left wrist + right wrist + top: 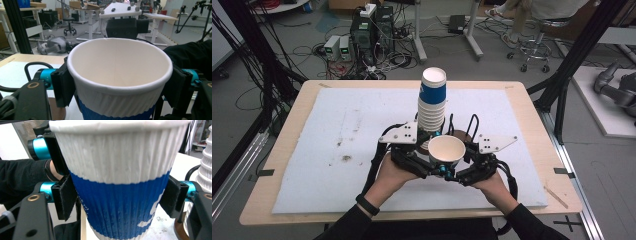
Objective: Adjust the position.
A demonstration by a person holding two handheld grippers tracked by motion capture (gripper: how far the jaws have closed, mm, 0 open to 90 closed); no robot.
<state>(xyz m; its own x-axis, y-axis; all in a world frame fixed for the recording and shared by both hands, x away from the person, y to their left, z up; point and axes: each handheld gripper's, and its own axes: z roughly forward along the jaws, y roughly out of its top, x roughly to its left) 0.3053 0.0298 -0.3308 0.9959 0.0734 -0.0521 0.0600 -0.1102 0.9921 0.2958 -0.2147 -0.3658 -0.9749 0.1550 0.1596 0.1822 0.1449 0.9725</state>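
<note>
A paper cup (446, 149), white with a blue band, hangs upright just above the white mat (337, 150), gripped from both sides. My left gripper (434, 162) is shut on it near the rim; in the left gripper view its pads (62, 85) press the cup (120, 62) on each side below the lip. My right gripper (458, 167) is shut on the blue band; in the right gripper view its pads (66, 195) touch the cup (120, 202). Directly behind stands a tall stack of like cups (432, 107), also at the right edge of the right gripper view (206, 157).
A brown round disc (462, 135) lies on the mat at the foot of the stack. The wooden table (277, 210) ends close to the person's body. Beyond the far edge are computers, cables, a stool (534, 47) and black frame posts.
</note>
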